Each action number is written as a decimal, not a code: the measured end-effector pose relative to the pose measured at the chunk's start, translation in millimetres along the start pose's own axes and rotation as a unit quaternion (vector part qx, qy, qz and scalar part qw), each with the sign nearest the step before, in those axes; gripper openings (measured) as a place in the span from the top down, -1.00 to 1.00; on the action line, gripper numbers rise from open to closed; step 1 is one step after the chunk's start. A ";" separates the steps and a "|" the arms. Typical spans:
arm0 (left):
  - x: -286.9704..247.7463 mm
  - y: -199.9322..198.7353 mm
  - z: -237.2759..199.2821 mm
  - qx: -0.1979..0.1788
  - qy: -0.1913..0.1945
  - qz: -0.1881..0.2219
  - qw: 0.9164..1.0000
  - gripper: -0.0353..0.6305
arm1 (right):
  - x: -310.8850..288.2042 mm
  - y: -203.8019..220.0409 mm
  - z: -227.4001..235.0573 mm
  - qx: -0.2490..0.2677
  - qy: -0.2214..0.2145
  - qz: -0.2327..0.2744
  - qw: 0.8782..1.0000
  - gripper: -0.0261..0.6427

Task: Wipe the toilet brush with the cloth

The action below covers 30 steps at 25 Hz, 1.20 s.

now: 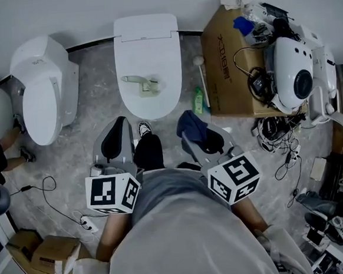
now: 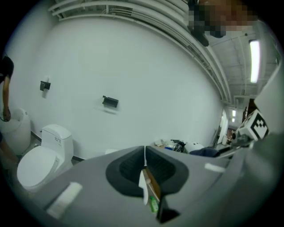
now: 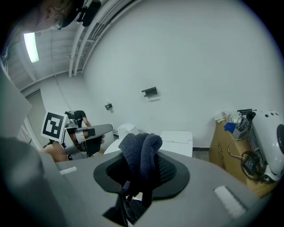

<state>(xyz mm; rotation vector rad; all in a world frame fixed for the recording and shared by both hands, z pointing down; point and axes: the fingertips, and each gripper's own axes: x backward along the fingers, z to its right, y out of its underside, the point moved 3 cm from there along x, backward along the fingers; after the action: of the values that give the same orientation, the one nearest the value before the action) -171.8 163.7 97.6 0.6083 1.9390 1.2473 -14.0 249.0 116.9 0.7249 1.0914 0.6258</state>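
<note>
Left gripper (image 1: 118,132): jaws closed to a thin slit, nothing between them, held in front of the middle toilet (image 1: 146,44)
Right gripper (image 1: 198,134): clamped on the dark blue cloth (image 1: 189,124), which bunches up above the jaws
Toilet brush (image 1: 141,84): pale green, lying flat on the middle toilet's closed lid, clear of both grippers
Cardboard box (image 1: 228,70): right of that toilet, with a white long-handled stick (image 1: 202,78) and a green bottle (image 1: 198,100) at its side
</note>
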 end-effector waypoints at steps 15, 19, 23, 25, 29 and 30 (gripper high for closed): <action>-72.5 2.7 -62.5 0.019 0.040 -0.046 0.998 0.89 | -75.9 -40.7 7.0 -0.009 0.014 -0.006 1.000 0.58; -87.3 10.5 -71.0 0.030 0.039 -0.058 0.997 0.89 | -87.9 -39.0 14.4 -0.016 0.013 -0.009 1.000 0.58; -104.6 20.1 -74.9 0.045 0.044 -0.073 0.995 0.89 | -99.7 -40.0 23.7 -0.021 0.010 -0.013 1.000 0.58; -113.0 25.5 -74.7 0.051 0.044 -0.081 0.994 0.89 | -105.1 -40.7 29.6 -0.024 0.007 -0.015 1.000 0.58; -132.2 35.2 -78.6 0.061 0.032 -0.094 0.993 0.89 | -119.2 -43.7 45.3 -0.027 -0.003 -0.021 0.999 0.58; -137.4 37.6 -80.3 0.065 0.028 -0.098 0.993 0.89 | -123.3 -45.2 49.2 -0.026 -0.006 -0.024 0.999 0.58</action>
<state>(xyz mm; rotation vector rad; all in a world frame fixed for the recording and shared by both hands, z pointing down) -150.8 35.8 197.3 0.4394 2.0830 1.0325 -5.2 117.2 164.0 0.6547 1.0749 0.6057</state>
